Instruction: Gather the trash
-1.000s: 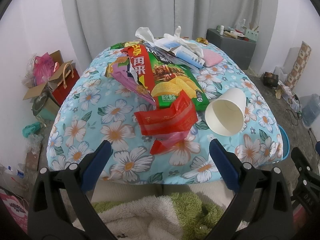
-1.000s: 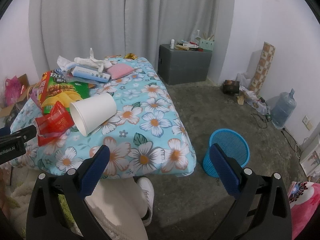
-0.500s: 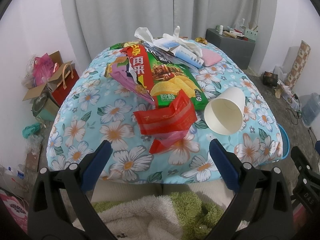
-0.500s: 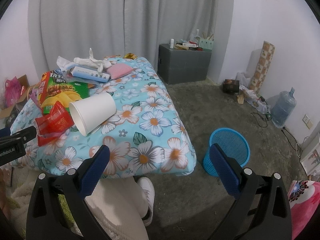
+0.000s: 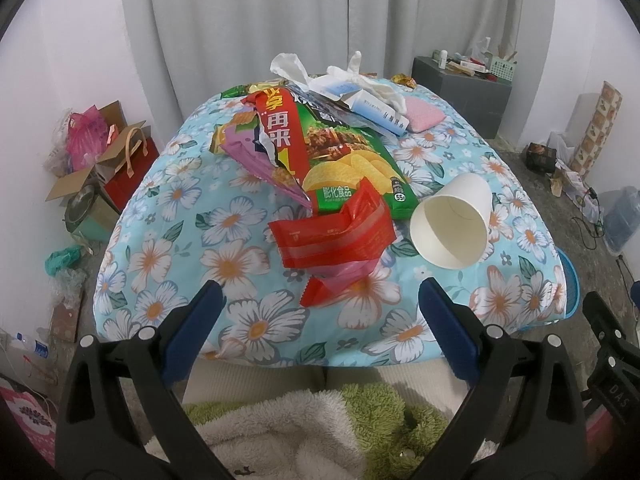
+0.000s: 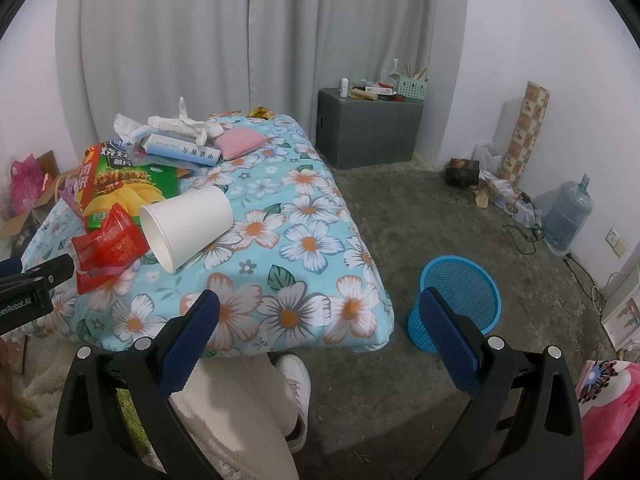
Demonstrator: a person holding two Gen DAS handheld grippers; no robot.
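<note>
A white paper cup [image 5: 454, 226] lies on its side on the flowered cloth, open mouth toward the near edge, just right of a crumpled red plastic wrapper [image 5: 334, 236]. Behind the wrapper a flat green potato-chip bag [image 5: 352, 164] is overlapped by a torn red and purple snack packet [image 5: 272, 144], with a white-and-blue carton [image 5: 370, 106] and crumpled white tissues [image 5: 292, 68] piled at the far end. A blue plastic mesh wastebasket [image 6: 456, 304] stands upright on the concrete floor, right of the table's near corner.

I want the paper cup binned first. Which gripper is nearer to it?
Probably the left gripper: the paper cup lies just ahead, slightly right. The right gripper points past the table's corner, with the cup ahead to its left.
</note>
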